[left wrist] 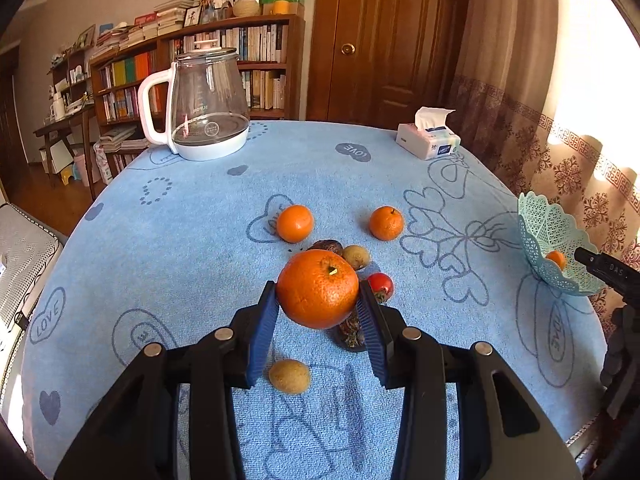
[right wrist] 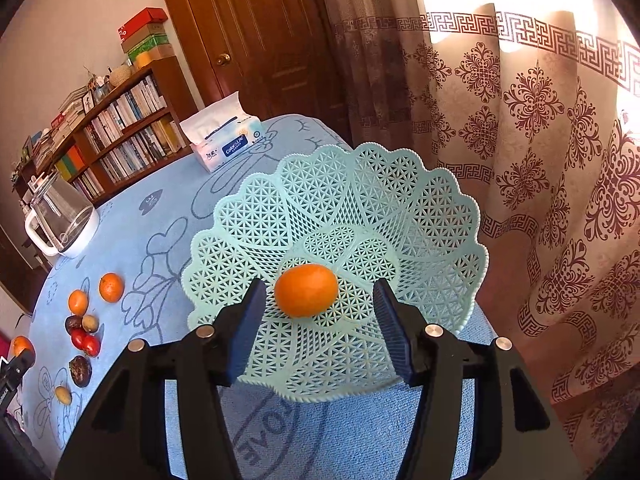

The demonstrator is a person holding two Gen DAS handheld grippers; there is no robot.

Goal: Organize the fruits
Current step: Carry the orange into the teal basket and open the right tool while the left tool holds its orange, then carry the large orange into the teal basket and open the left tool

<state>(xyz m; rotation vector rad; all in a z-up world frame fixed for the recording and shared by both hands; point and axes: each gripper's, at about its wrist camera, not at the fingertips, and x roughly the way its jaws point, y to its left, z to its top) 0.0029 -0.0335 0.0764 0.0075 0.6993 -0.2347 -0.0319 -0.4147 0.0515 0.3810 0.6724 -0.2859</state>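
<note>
My left gripper (left wrist: 318,294) is shut on a large orange (left wrist: 317,288) and holds it above the blue tablecloth (left wrist: 192,240). Under and around it lie two smaller oranges (left wrist: 295,223) (left wrist: 386,223), two kiwis (left wrist: 356,257) (left wrist: 289,376), a red fruit (left wrist: 381,285) and dark fruits (left wrist: 327,246). My right gripper (right wrist: 320,312) is open over the mint lattice basket (right wrist: 400,208), its fingers either side of a small orange (right wrist: 306,290) lying in the basket. The basket also shows at the right of the left wrist view (left wrist: 548,232).
A glass kettle (left wrist: 208,108) stands at the table's far left and a tissue box (left wrist: 428,140) at the far right. A curtain (right wrist: 540,160) hangs close behind the basket. A bookshelf (left wrist: 192,68) and a door (left wrist: 384,40) are beyond the table.
</note>
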